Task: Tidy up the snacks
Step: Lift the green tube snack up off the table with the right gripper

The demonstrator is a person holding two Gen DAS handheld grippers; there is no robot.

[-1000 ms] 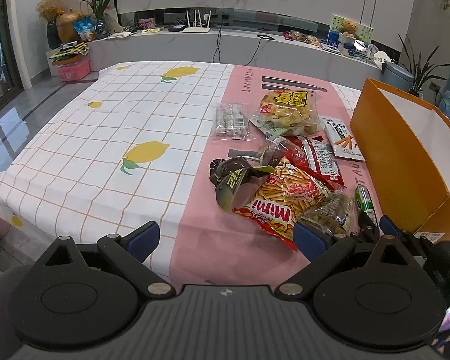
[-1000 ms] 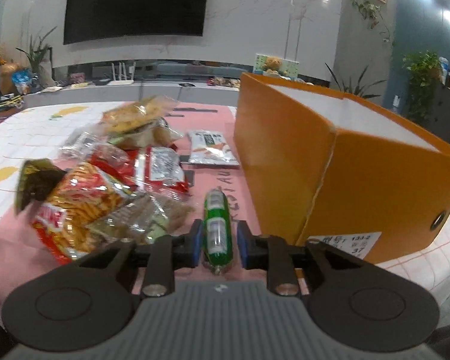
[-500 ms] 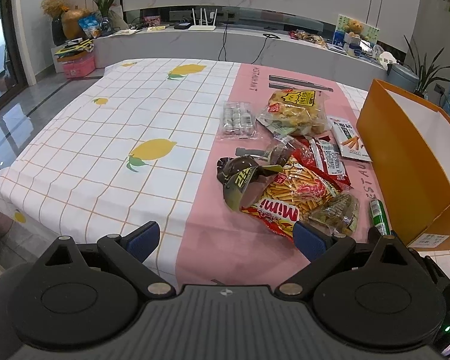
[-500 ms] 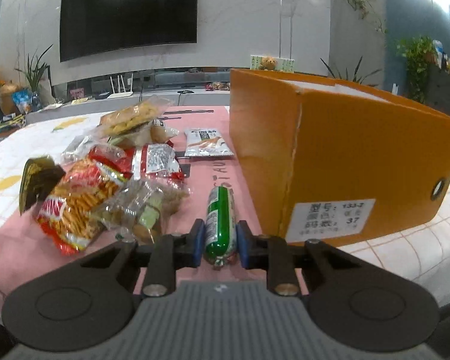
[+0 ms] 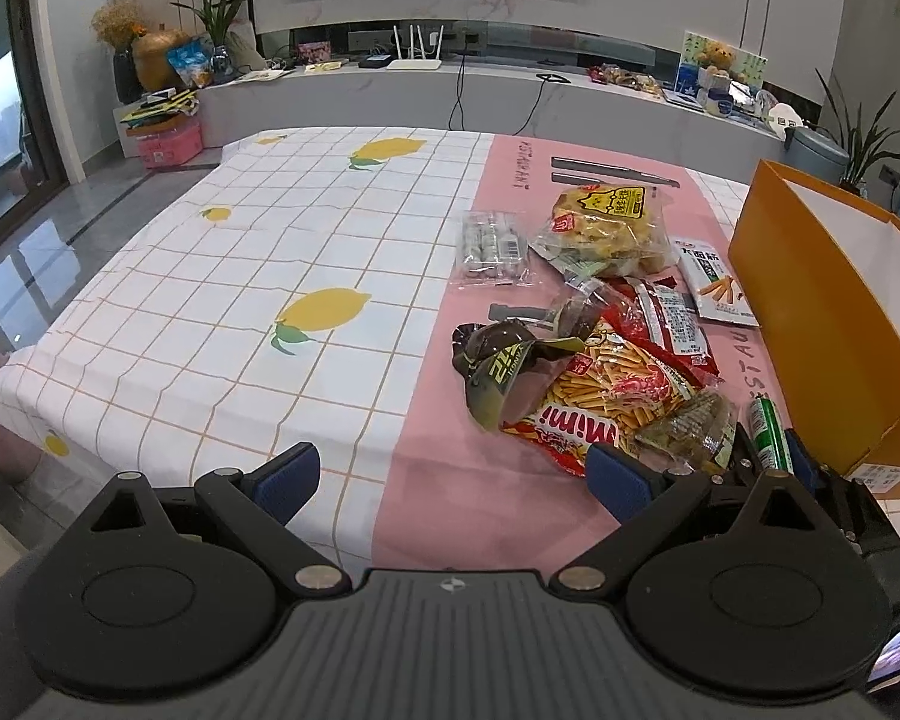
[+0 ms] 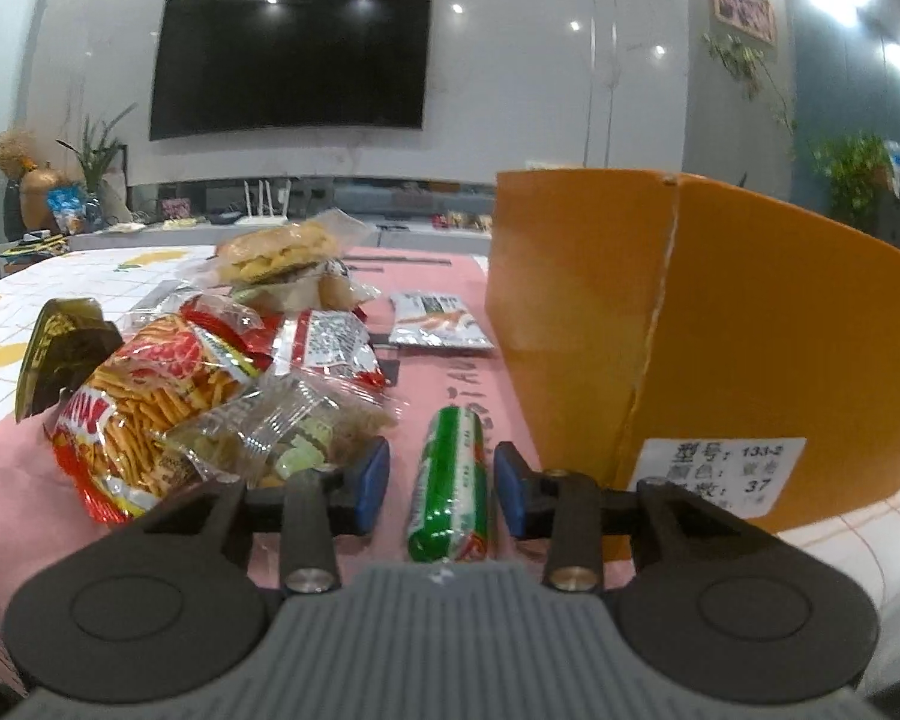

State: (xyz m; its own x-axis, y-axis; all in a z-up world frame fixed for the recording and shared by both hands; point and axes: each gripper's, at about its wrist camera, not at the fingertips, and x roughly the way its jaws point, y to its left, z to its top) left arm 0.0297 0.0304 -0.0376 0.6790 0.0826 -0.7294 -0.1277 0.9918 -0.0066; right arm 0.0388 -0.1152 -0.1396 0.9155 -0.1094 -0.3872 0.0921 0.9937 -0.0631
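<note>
A green sausage stick [image 6: 453, 456] lies on the pink strip of the cloth, right beside the orange box [image 6: 720, 330]. My right gripper [image 6: 440, 483] straddles it, and its jaws are opening; the blue pads stand clear of the stick on both sides. The left wrist view shows the same stick [image 5: 768, 429] and box [image 5: 810, 312]. Left of the stick is the snack pile: a red Mimi bag [image 5: 606, 396], a clear cracker packet [image 5: 684, 429], a dark packet [image 5: 498, 366]. My left gripper [image 5: 450, 476] hovers open over the cloth's near edge, holding nothing.
Farther back lie a yellow chip bag [image 5: 606, 228], a red packet [image 5: 666, 324], a white stick-snack packet [image 5: 711, 279] and a clear pack of round sweets [image 5: 492, 246]. The white lemon-print cloth [image 5: 270, 252] covers the table's left half. A TV counter stands behind.
The right gripper, shut on the green stick before, has spread its jaws and the stick now lies free between them. Its view has dropped lower. The left gripper has hardly moved.
</note>
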